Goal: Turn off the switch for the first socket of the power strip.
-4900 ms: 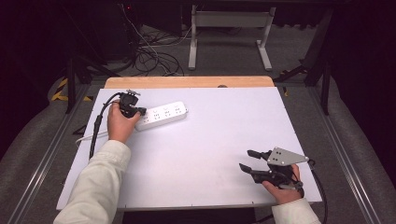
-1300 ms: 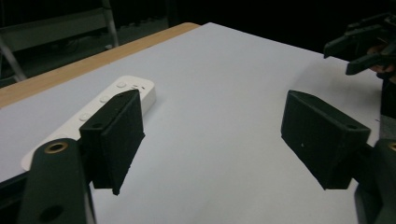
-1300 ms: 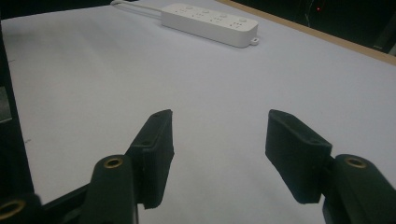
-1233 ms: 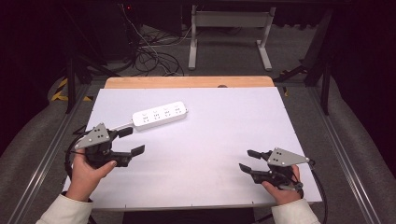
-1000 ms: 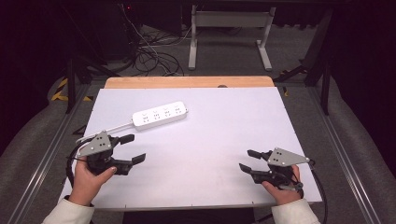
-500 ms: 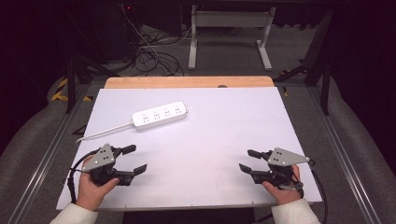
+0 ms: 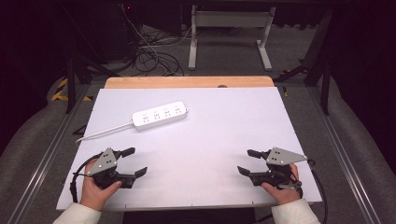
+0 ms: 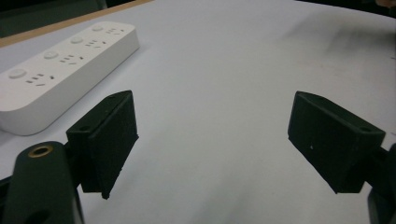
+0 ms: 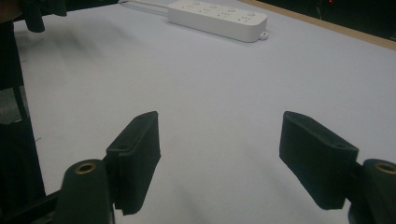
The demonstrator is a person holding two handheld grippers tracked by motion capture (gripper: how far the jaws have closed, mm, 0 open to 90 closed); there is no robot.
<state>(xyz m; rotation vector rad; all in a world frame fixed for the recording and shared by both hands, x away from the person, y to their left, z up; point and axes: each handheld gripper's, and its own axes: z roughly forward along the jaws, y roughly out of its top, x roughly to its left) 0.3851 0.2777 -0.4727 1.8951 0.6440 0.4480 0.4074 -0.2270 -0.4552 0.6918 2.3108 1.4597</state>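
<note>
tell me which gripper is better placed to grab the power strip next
Probably the left. The left gripper sits on the same side of the table as the power strip, jaws open and empty. The right gripper, also open and empty, is across the table, farther off.

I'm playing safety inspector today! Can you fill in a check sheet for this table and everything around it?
Surface: white table top with a wooden strip at its far edge; bare apart from the power strip.
Job's things: white power strip lying flat at the far left, touched by neither gripper.
Clutter: nothing seen.
Grippers: left gripper at the near left, open, nothing between its jaws. Right gripper at the near right; its jaws have just been opening and stand open on nothing.
Cables: the strip's white cord runs off the left edge; a black cable trails from each gripper; loose cables lie on the floor behind.
Surroundings: dark room, grey floor, a metal frame beyond the table.
</note>
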